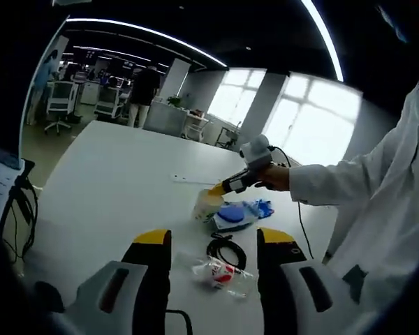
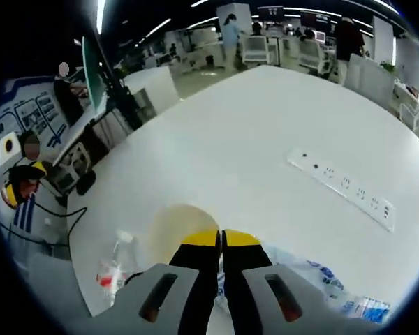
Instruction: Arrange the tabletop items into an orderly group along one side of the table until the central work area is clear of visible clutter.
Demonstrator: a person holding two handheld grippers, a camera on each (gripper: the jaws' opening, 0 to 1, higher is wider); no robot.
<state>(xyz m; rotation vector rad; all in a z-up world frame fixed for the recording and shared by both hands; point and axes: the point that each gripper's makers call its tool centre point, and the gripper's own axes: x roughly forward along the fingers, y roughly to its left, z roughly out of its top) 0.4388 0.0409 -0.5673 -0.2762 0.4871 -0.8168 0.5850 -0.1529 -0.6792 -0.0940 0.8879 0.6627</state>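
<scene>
A white power strip lies flat at the right of the right gripper view, apart from everything else on the tabletop. Office chairs stand at the upper left of the left gripper view, with a person in dark clothes standing near them. Bright windows fill the upper right.

Left gripper: jaws wide apart, yellow tips up, nothing between them, hovering above table. Right gripper: jaws pressed together, tips touching, angled down toward table; seen from left gripper view reaching in from right, held in person's hand, white-sleeved arm extended, forearm roughly level.
</scene>
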